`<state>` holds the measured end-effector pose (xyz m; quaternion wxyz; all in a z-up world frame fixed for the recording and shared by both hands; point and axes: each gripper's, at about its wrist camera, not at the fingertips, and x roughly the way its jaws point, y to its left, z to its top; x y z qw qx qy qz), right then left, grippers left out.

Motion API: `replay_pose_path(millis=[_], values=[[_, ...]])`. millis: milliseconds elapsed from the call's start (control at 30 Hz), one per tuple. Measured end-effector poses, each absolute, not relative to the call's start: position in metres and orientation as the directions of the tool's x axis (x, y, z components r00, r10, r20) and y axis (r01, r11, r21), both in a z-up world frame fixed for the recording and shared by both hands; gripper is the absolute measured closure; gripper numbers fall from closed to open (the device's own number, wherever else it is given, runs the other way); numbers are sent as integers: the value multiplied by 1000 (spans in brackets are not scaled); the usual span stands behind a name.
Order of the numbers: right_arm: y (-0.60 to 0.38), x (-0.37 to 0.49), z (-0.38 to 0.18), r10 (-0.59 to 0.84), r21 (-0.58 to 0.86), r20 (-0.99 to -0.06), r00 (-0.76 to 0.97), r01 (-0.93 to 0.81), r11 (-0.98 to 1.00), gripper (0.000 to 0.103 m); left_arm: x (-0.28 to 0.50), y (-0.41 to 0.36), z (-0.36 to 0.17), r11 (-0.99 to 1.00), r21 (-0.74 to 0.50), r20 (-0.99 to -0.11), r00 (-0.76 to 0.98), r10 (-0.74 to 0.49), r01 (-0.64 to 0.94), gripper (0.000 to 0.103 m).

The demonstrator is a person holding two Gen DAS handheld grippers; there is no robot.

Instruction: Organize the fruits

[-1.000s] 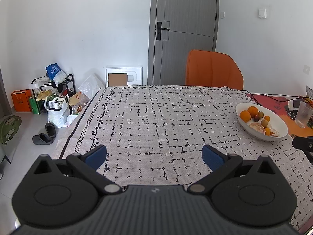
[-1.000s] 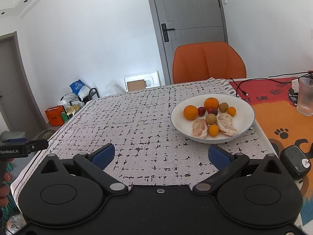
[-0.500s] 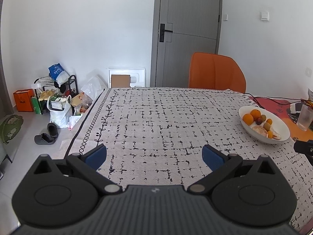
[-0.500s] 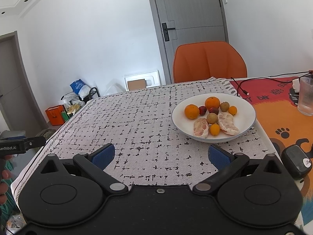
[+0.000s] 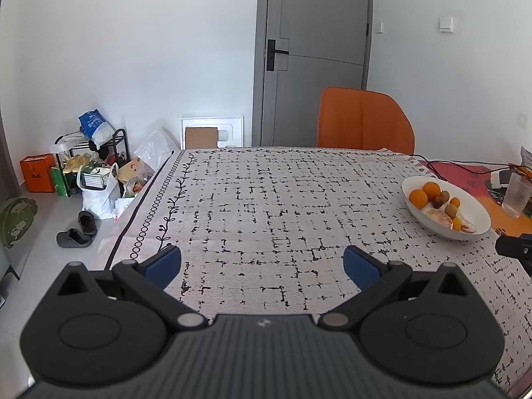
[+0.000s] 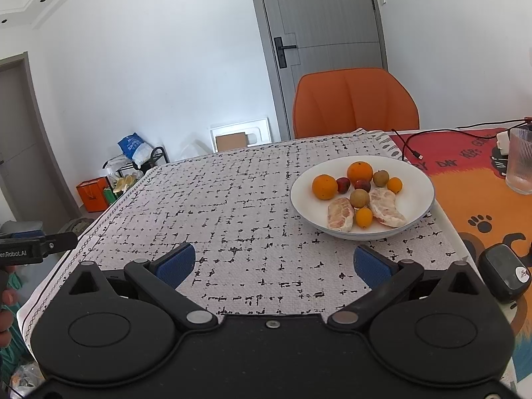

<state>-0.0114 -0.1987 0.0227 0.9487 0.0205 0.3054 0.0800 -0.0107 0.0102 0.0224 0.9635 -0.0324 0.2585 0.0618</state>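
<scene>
White bowl (image 6: 417, 179) of fruits (image 6: 359, 198) sits right of centre on the surface (image 6: 232, 206), ahead and right of the right gripper (image 6: 272, 266), the nearer one. Left gripper (image 5: 262, 264) well apart, bowl at its far right. Both sets of fingers spread, holding nothing

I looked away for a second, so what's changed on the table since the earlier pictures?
Only the left gripper moved: it turned or drew back slightly, so the bowl slid a little inward in its view. Nothing was gripped or released. Both grippers stay open, the right gripper hardly shifted, and the fruit stays put.
</scene>
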Motion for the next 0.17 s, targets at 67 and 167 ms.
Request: replay_pose_path(millis=[67,167], values=[[-198,-11,22,163,86,-576,801,-138,987,0,-11,10,22,991,-31,-502,859,100,-133,0],[-198,-11,21,161,85,-578,800,-137,987,0,-10,9,22,991,-32,-506,858,93,-127,0]])
